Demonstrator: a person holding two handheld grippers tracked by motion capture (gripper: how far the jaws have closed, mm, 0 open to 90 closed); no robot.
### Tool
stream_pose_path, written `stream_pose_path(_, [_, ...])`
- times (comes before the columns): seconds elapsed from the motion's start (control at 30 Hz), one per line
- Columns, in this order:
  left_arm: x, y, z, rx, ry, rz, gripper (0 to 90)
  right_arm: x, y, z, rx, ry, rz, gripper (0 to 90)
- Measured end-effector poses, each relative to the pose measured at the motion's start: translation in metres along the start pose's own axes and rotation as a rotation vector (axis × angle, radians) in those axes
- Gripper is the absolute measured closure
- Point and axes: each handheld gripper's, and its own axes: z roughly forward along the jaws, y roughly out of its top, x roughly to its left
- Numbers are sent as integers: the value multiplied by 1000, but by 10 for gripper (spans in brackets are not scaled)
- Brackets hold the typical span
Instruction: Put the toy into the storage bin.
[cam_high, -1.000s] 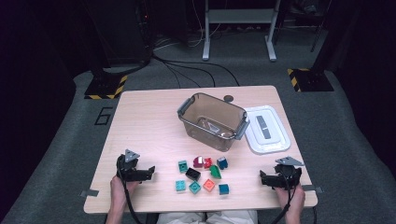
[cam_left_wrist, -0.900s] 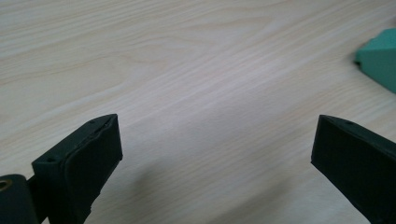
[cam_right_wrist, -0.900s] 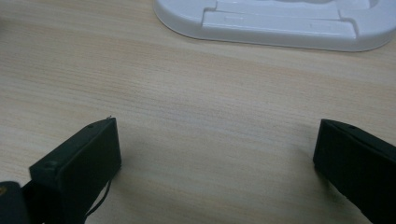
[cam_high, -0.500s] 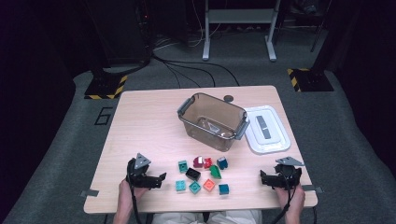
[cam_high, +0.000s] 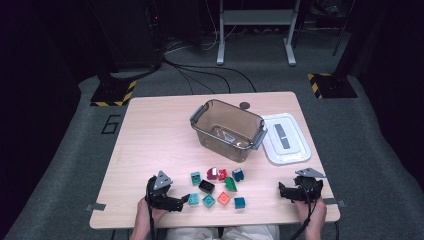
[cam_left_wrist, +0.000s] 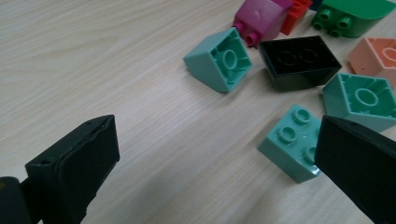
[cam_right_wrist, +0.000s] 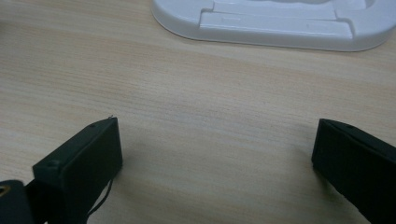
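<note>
The left tool (cam_left_wrist: 217, 154) sits released on the tabletop (cam_high: 155, 140), its jaws spread just beside a teal brick (cam_left_wrist: 289, 142). The right tool (cam_right_wrist: 217, 161) rests released too, near the white lid (cam_right_wrist: 275, 23).

My high camera looks forward and down over the whole table (cam_high: 150, 130). My 2 gripper cameras sit low and close over the wood; the left shares the teal brick (cam_left_wrist: 290, 142) (cam_high: 193, 199) with it, the right the white lid (cam_right_wrist: 275, 21) (cam_high: 287, 140).

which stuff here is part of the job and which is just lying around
In the job:
left gripper
teal brick by its jaw
other loose bricks
open bin

Lying about:
white lid
right gripper, open over bare table
</note>
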Motion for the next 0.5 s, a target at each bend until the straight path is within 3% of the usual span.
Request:
stream_pose_path(0.23, [-10, 0, 7, 11, -36, 23, 0, 0, 0, 0, -1, -1, 1, 12])
stream_pose_path(0.4, [-15, 0, 13, 26, -31, 31, 1, 0, 0, 0, -1, -2, 2, 13])
stream_pose_path(0.43, [-16, 1, 14, 31, -23, 39, 14, 0, 0, 0, -1, -2, 2, 13])
stream_pose_path(0.5, [-19, 1, 15, 24, -48, 53, 99, 0, 0, 0, -1, -2, 2, 13])
